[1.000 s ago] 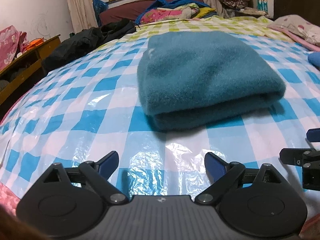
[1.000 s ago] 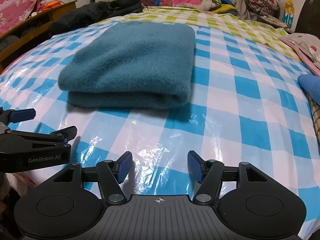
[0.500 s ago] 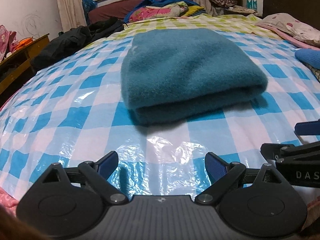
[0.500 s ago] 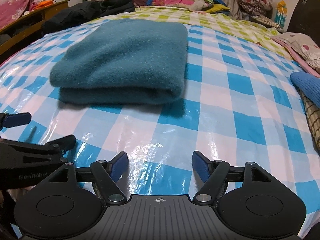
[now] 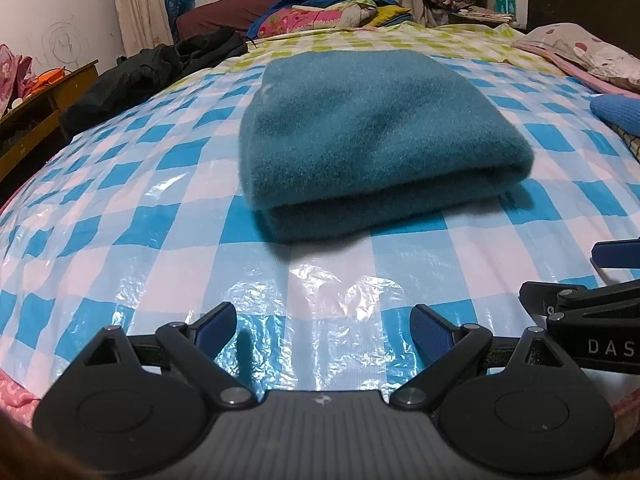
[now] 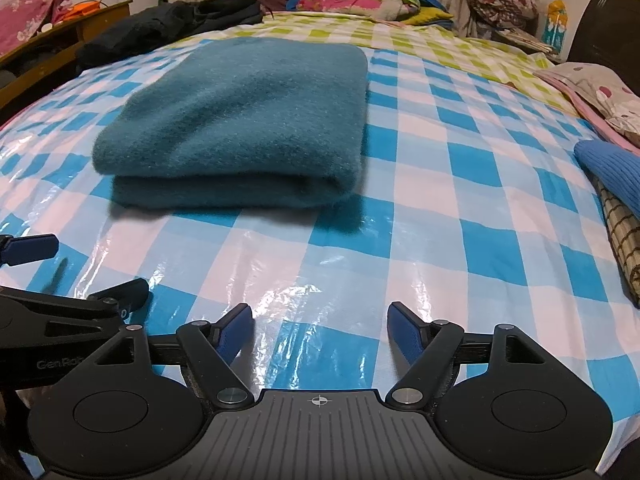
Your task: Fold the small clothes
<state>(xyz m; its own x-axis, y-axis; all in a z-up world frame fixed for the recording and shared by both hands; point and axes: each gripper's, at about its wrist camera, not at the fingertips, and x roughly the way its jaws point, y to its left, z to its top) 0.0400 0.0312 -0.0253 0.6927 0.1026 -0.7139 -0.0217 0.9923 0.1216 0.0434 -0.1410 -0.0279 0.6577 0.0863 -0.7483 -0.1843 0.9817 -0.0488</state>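
Left wrist view: my left gripper point(image 5: 322, 322) is spread wide and holds nothing, hovering low over the checked plastic sheet point(image 5: 120, 208) short of the teal garment point(image 5: 372, 136). The garment lies in the middle of the sheet, doubled over with its rounded fold edge facing me, so I judge the fold on this piece complete and the open stance a release posture. My right gripper's fingers point(image 5: 616, 254) enter at the right edge, level with mine. Against the frame one second back, the garment sits further right and larger in view, and more of the right tool body shows, so I have shifted left and closer. Right wrist view: my right gripper point(image 6: 320, 326) is likewise wide apart and empty, near the sheet, clear of the garment's front edge. A blue knit item point(image 6: 612, 172) lies at the right, well apart, probably the next piece. Compared with one second back, my fingers stand further apart and the garment appears slightly higher in frame.
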